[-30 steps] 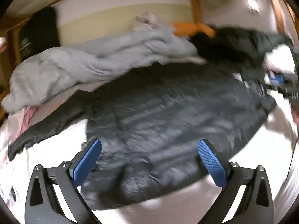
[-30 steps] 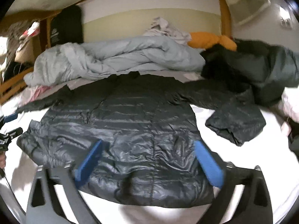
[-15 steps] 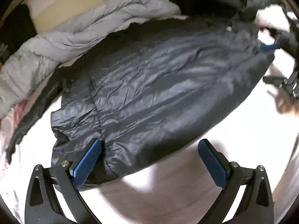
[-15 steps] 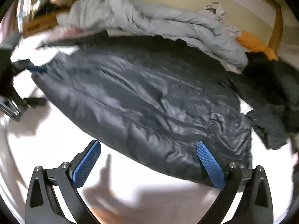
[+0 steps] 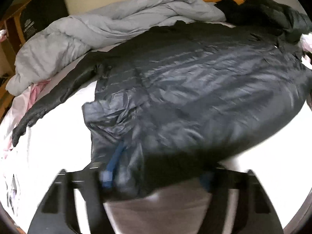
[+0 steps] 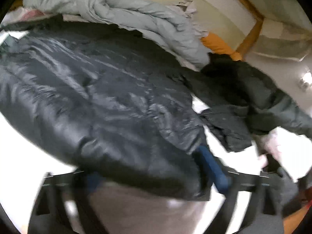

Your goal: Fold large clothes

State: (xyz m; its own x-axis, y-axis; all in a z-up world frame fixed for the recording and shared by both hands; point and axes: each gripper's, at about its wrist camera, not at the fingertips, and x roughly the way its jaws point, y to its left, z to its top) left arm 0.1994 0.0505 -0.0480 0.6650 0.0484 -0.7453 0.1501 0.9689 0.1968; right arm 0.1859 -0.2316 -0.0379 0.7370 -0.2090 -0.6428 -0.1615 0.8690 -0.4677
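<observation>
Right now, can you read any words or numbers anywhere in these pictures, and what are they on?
Black bag by the wall, left claw's view: a pale logo and lines of lettering, too small and blurred to read.
Dark puffer jacket: no label or writing shows.
Nothing else carries readable text.

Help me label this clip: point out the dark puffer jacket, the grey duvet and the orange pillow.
dark puffer jacket (image 5: 195,97): left wrist view, middle of the quilted body.
grey duvet (image 5: 109,31): left wrist view, crumpled middle.
orange pillow (image 6: 220,45): right wrist view, its visible centre.
</observation>
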